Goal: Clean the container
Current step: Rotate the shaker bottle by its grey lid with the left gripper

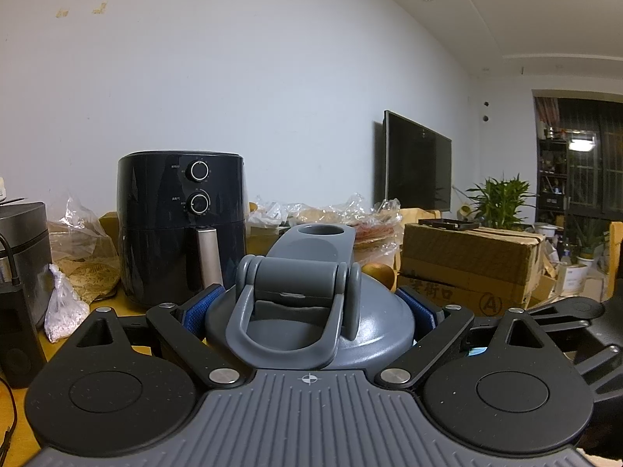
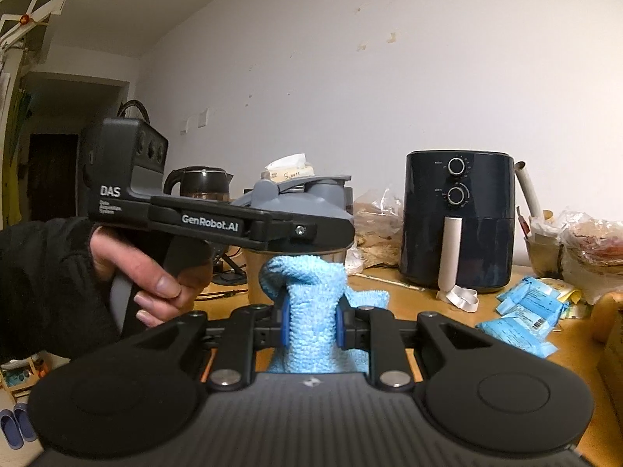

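Your left gripper (image 1: 309, 311): jaws wide, blue pads clamped on container (image 1: 311, 323) at grey lid; body below lid hidden from own camera. From right wrist, container sits held above wooden counter (image 2: 409, 299), metal body mostly masked by gripper arm. Your right gripper (image 2: 311, 327): jaws nearly closed, pinching blue cloth (image 2: 307, 303); cloth's contact with container unclear. Air fryer (image 2: 457, 218) behind, upright.

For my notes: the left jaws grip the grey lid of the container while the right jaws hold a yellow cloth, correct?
Almost. The cloth is light blue, not yellow, as the right wrist view shows. The rest stands: the left gripper grips the grey lid, and the right gripper holds the cloth.
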Motion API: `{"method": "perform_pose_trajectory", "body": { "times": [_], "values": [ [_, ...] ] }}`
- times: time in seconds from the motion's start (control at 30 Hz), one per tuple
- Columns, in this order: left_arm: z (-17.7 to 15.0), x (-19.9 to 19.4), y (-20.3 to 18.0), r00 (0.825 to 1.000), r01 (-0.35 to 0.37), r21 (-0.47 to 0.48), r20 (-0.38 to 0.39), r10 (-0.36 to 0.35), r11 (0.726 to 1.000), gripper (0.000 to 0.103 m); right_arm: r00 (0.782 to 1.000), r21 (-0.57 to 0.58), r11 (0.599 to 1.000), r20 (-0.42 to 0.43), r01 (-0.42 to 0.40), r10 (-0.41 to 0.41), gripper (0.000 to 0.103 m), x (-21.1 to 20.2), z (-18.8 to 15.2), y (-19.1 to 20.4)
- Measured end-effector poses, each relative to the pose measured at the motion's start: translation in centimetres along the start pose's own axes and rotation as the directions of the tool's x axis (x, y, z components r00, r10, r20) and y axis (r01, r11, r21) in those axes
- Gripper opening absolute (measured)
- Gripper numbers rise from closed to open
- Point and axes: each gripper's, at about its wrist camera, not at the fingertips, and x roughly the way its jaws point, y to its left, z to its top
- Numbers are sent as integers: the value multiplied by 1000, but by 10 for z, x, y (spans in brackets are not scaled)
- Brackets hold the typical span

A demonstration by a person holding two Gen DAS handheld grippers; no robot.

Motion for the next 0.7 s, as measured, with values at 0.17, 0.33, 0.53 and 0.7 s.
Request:
{"method": "perform_pose_trajectory", "body": {
  "times": [0.17,0.33,0.53,0.7],
  "values": [
    [0,0,0,1000,-1,-2,0,1,1000,95,1000,-1,1000,18,10,-10,18,-17,1,-1],
    [0,0,-1,1000,-2,-4,-1,2,1000,95,999,-5,1000,29,24,-24,18,-31,3,-2],
    [0,-1,-1,1000,-7,-5,0,7,1000,95,999,3,999,22,38,-38,18,-40,1,-4],
    [-1,-1,-2,1000,-15,-7,-1,15,1000,95,999,9,999,12,44,-44,18,-43,-2,-4]
  ]
}}
